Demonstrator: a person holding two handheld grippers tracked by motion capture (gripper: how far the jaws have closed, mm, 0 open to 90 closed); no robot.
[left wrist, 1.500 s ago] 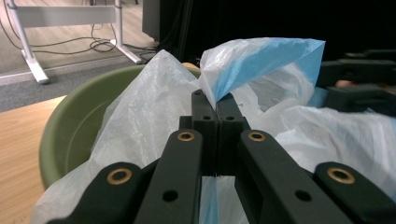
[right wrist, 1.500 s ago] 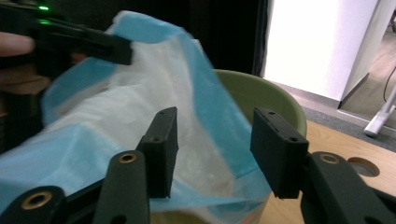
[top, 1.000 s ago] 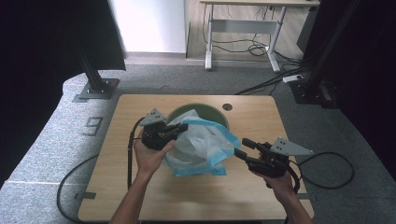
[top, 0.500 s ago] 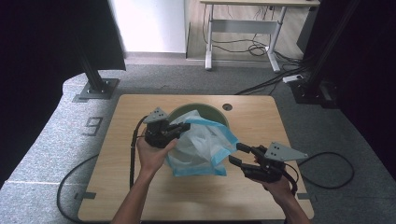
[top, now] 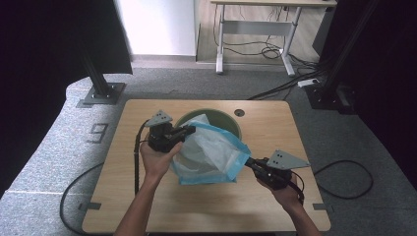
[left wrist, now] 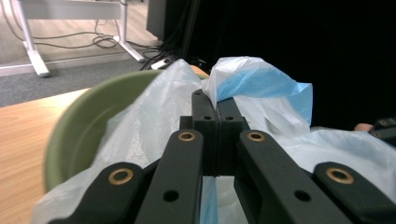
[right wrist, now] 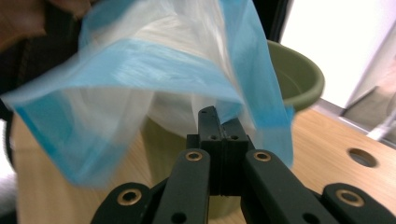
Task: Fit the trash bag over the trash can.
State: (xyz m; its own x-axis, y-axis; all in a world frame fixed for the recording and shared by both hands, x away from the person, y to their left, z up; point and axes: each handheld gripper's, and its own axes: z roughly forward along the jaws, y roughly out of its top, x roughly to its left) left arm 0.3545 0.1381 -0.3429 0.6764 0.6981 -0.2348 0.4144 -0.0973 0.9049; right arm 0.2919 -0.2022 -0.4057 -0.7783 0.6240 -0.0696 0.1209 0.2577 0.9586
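Note:
A translucent plastic bag with a blue rim lies over a green bin in the middle of the wooden table. My left gripper is shut on the bag's upper left edge, at the bin's left rim. In the left gripper view the jaws pinch the film, with the bag beyond and the bin at left. My right gripper has just closed its jaws on the bag's blue right corner. The right gripper view shows the jaws together on the blue edge of the bag, in front of the bin.
A round hole sits in the tabletop behind the bin. Black cables trail off both sides of the table onto the grey carpet. Dark stand posts flank the table, and a white desk frame stands farther back.
The right gripper moved left toward the bag's right corner, and its jaws, open before, now stand shut on the blue edge. The left hand and gripper kept still.

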